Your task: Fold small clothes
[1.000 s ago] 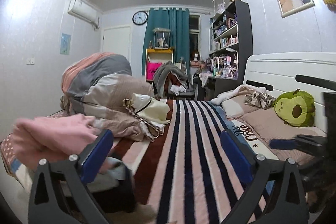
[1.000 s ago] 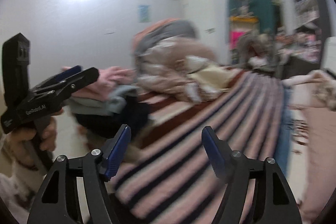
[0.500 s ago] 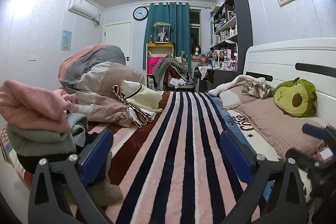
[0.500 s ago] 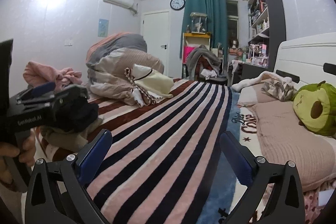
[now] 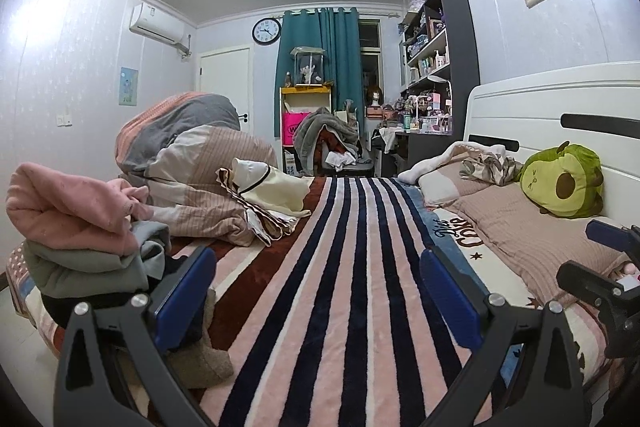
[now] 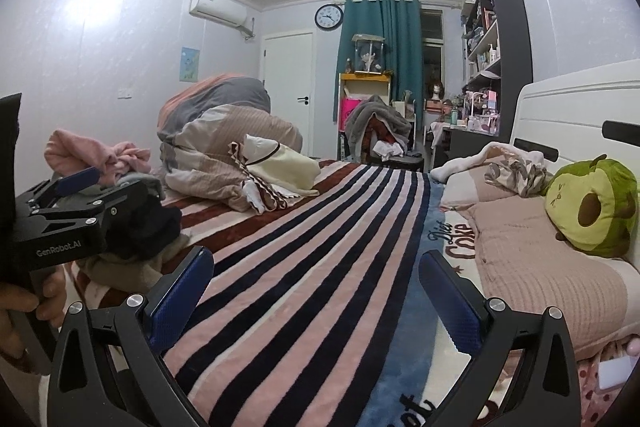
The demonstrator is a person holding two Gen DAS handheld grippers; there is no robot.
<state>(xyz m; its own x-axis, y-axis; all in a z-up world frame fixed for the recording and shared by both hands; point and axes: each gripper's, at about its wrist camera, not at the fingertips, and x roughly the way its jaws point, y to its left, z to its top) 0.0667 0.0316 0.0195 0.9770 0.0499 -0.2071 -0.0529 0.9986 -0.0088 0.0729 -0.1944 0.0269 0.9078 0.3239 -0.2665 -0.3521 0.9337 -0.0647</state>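
A pile of small clothes lies at the bed's left edge: a pink garment on top, grey-green cloth under it, and black and tan pieces lowest. My left gripper hovers low over the striped blanket, open and empty, its left finger beside the pile. My right gripper is open wide over the same blanket, with nothing between its fingers. In the right wrist view a hand holds the left gripper in front of the pink garment and the black cloth.
A bundled duvet and a cream garment lie further up the bed on the left. Pillows and a green avocado plush line the white headboard on the right. A clothes-covered chair and shelves stand beyond.
Both grippers came down toward the bed. The right view swung from the clothes pile to look along the blanket, and its jaws spread wider. The pile slid leftward in the left view.
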